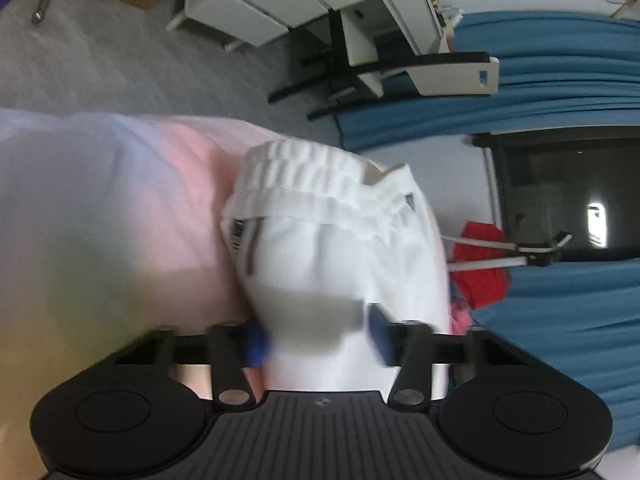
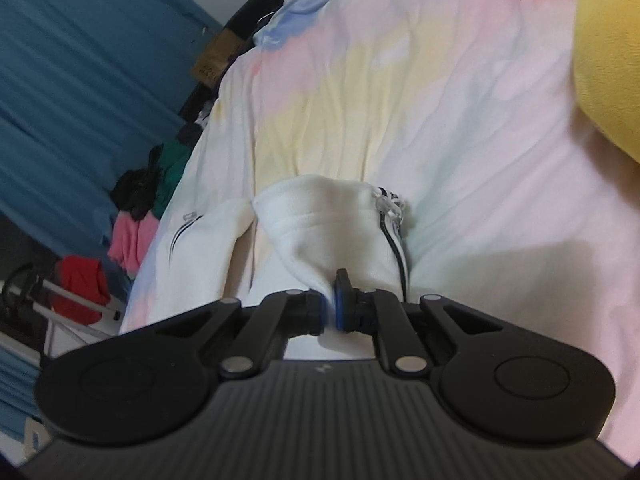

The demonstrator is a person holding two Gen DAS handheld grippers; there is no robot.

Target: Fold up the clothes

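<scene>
Here the right hand-held gripper (image 2: 329,312) pinches the white trousers (image 2: 320,224) on the bed (image 2: 480,140), anchoring them; the left hand-held gripper (image 1: 320,336) straddles their cloth near the bed's edge, grip uncertain.

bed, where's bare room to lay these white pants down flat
Free: the pastel sheet beyond the white pants, up to the yellow pillow. Crowded: the bed's left edge, where the clothes pile sits beside it, and around the right gripper.

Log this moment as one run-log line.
task: fold clothes | right hand-held gripper: shut on white pants | left hand-held gripper: straddling pants | surface: bedsheet
</scene>
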